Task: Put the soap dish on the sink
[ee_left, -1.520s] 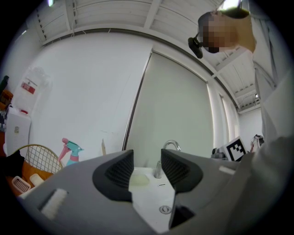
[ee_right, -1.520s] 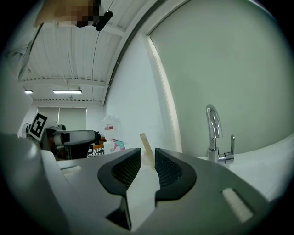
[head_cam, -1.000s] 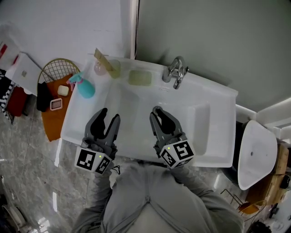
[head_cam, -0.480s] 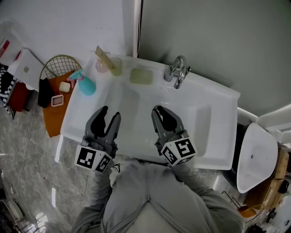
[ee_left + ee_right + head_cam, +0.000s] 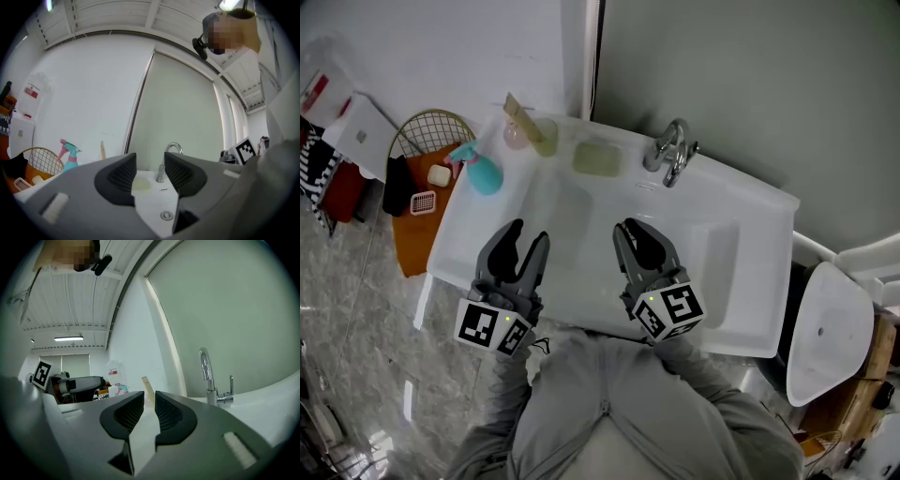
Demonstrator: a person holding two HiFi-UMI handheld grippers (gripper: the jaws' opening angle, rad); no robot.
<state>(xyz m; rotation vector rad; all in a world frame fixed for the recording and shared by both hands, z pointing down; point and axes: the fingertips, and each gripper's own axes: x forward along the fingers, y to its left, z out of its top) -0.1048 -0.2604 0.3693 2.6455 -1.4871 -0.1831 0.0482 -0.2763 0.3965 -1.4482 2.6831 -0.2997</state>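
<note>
**Fingers [image 5: 504, 247] spread on both grippers; soap dish [image 5: 596, 157] on the sink's [image 5: 759, 246] back ledge**

The left gripper [image 5: 526, 238] has its fingers released and well apart. Its own view looks through the gap at the soap dish and the faucet [image 5: 671, 150]. The right gripper [image 5: 637, 233] has its fingers only narrowly parted, clasping nothing. Both hover side by side over the front part of the white basin, held by a person in grey sleeves [image 5: 609, 412].

The pale green soap dish lies flat on the ledge behind the basin, just left of the faucet. What it holds cannot be told. Further left on that ledge a clear cup [image 5: 540, 141] holds a tan flat stick [image 5: 518, 112], with a teal spray bottle [image 5: 483, 175] near it. Beside the sink, an orange stand [image 5: 411, 246] bears a few small items.
</note>
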